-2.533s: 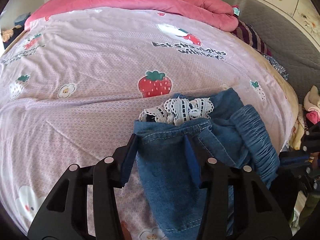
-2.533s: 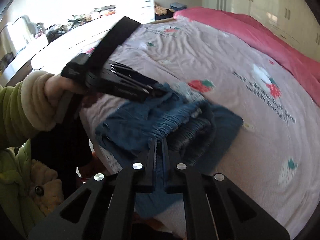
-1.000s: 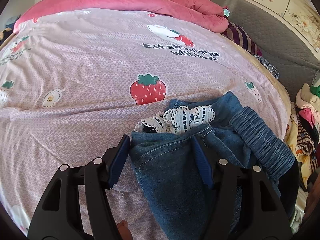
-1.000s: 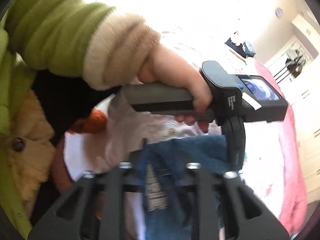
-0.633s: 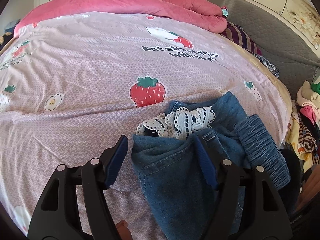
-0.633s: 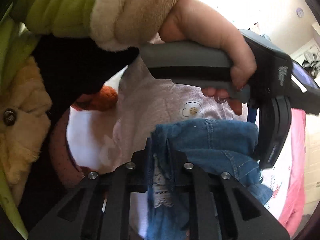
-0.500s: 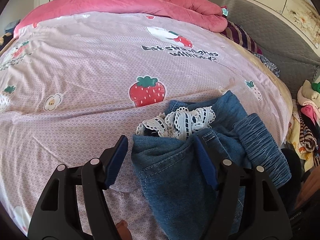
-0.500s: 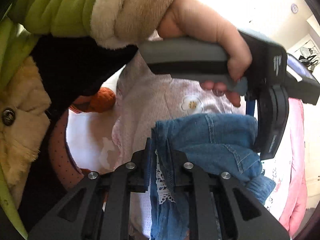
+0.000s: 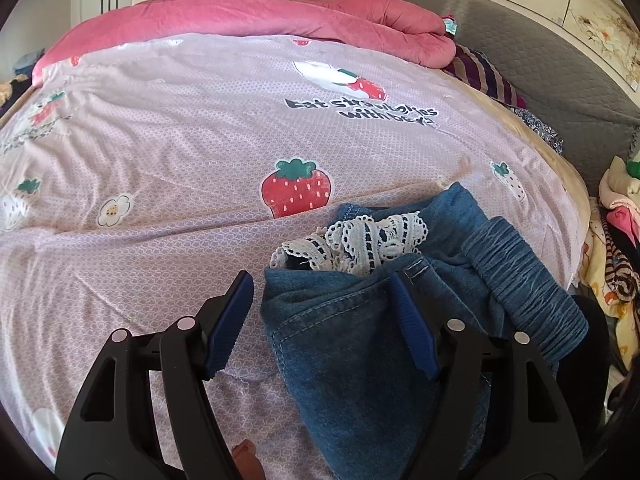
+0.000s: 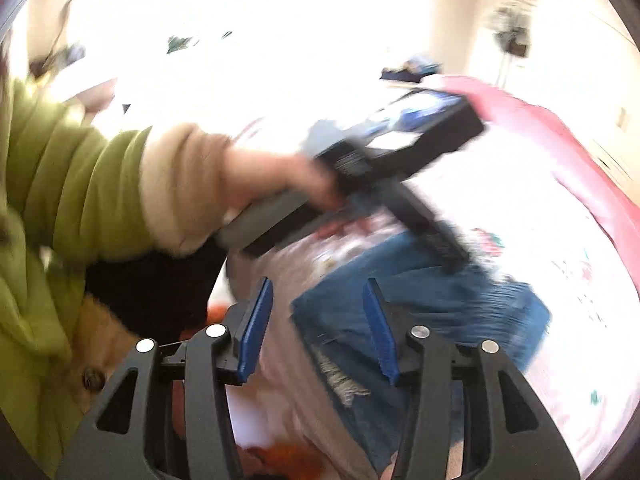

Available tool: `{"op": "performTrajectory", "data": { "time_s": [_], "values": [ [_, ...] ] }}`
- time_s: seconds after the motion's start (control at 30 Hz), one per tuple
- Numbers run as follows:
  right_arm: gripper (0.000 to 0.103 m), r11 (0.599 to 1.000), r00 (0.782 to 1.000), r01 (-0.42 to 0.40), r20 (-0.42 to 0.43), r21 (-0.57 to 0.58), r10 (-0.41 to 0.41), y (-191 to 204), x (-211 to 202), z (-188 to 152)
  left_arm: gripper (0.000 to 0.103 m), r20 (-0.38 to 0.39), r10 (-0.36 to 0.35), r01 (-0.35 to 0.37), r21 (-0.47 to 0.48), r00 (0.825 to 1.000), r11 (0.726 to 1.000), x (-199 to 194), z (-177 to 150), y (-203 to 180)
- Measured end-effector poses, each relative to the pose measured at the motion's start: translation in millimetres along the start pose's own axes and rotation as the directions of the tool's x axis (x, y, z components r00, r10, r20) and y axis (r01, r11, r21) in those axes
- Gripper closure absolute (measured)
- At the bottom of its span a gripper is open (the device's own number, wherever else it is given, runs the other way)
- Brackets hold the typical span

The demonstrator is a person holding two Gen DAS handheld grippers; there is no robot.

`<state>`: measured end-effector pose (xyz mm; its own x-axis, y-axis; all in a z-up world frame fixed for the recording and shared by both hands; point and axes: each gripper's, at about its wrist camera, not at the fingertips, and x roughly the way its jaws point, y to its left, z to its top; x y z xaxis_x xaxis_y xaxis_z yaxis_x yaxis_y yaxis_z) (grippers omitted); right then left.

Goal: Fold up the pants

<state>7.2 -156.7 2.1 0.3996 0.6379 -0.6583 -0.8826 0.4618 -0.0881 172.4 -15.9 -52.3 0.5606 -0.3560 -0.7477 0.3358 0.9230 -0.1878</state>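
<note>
The blue denim pants lie bunched at the near right edge of the bed, with white lace trim and a gathered elastic waistband showing. My left gripper is open and straddles a denim fold; its left pad is off the cloth. In the blurred right wrist view, the pants lie below my right gripper. Its jaws are opening, with denim between them but neither pad pressing on it. A person's left hand holds the left gripper's handle above the pants.
The bed has a pink strawberry-print sheet and a rolled pink quilt at the far side. A grey headboard and a striped cushion are at the right. Piled clothes sit beyond the bed's right edge. A green sleeve fills the left.
My right gripper was pinching a denim edge; it has let go, its jaws have spread, and it has rolled and pulled away. The left gripper has kept still.
</note>
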Motion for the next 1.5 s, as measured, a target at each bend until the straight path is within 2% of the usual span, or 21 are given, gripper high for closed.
{"op": "performTrajectory", "data": {
  "time_s": [0.1, 0.23, 0.33, 0.4, 0.5, 0.57, 0.67, 0.8, 0.93, 1.07, 1.23, 1.3, 1.43, 1.5],
  "values": [
    [0.055, 0.991, 0.994, 0.101, 0.025, 0.085, -0.103, -17.6, -8.3, -0.2, 0.041, 0.007, 0.003, -0.003, 0.003, 1.000, 1.000, -3.7, -0.7, -1.2],
    [0.055, 0.954, 0.977, 0.207, 0.003, 0.218, -0.213, -48.4, -8.4, 1.0, 0.040, 0.027, 0.007, -0.007, 0.009, 1.000, 1.000, -12.7, -2.0, -2.7],
    [0.055, 0.933, 0.968, 0.245, -0.009, 0.265, -0.252, -63.6, -11.0, 3.6, 0.040, 0.064, 0.032, -0.033, 0.007, 0.997, 0.999, -25.0, -3.3, 2.2],
    [0.056, 0.931, 0.968, 0.240, -0.003, 0.275, -0.249, -66.3, -6.6, 4.0, 0.039, 0.082, 0.045, -0.045, -0.008, 0.996, 0.999, -32.2, -3.7, 7.9],
    [0.066, 0.939, 0.970, 0.240, -0.018, 0.245, -0.243, -67.3, 2.4, 9.9, 0.039, 0.093, 0.031, -0.028, -0.031, 0.995, 0.999, -38.8, -4.3, 14.2],
    [0.081, 0.938, 0.965, 0.262, -0.070, 0.226, -0.253, -67.5, 11.6, 10.2, 0.039, 0.093, 0.034, -0.032, -0.024, 0.995, 0.999, -38.9, -5.3, 12.4],
    [0.088, 0.929, 0.952, 0.293, -0.160, 0.225, -0.262, -72.9, 28.0, -3.2, 0.039, 0.074, 0.029, -0.029, -0.001, 0.997, 1.000, -34.2, -8.8, 6.4],
    [0.089, 0.909, 0.952, 0.291, -0.188, 0.300, -0.243, -86.7, 31.4, -23.8, 0.039, 0.026, 0.040, -0.040, 0.030, 0.999, 0.999, -17.4, -15.6, 0.1],
    [0.089, 0.901, 0.961, 0.263, -0.175, 0.345, -0.214, -90.4, 28.8, -39.2, 0.025, 0.019, 0.085, -0.085, 0.025, 0.996, 0.996, -8.0, -18.3, 3.8],
    [0.089, 0.893, 0.964, 0.257, -0.158, 0.370, -0.212, -90.3, 36.9, -54.9, 0.024, 0.010, 0.088, -0.089, 0.027, 0.996, 0.996, -3.6, -19.3, 5.0],
    [0.089, 0.891, 0.964, 0.263, -0.141, 0.371, -0.226, -87.4, 35.5, -54.3, 0.023, 0.013, 0.091, -0.092, 0.024, 0.996, 0.996, -4.7, -18.8, 5.0],
    [0.086, 0.890, 0.965, 0.259, -0.136, 0.375, -0.224, -85.5, 31.5, -50.4, 0.023, 0.021, 0.096, -0.097, 0.022, 0.995, 0.995, -8.8, -18.6, 2.9],
    [0.069, 0.885, 0.968, 0.252, -0.122, 0.391, -0.221, -79.8, 21.9, -42.7, 0.023, 0.043, 0.079, -0.080, 0.022, 0.996, 0.997, -21.2, -16.2, -5.2],
    [0.067, 0.889, 0.966, 0.258, -0.116, 0.379, -0.231, -75.8, 18.4, -38.8, 0.023, 0.053, 0.074, -0.076, 0.028, 0.996, 0.997, -25.6, -16.2, -10.5]
  ]
}}
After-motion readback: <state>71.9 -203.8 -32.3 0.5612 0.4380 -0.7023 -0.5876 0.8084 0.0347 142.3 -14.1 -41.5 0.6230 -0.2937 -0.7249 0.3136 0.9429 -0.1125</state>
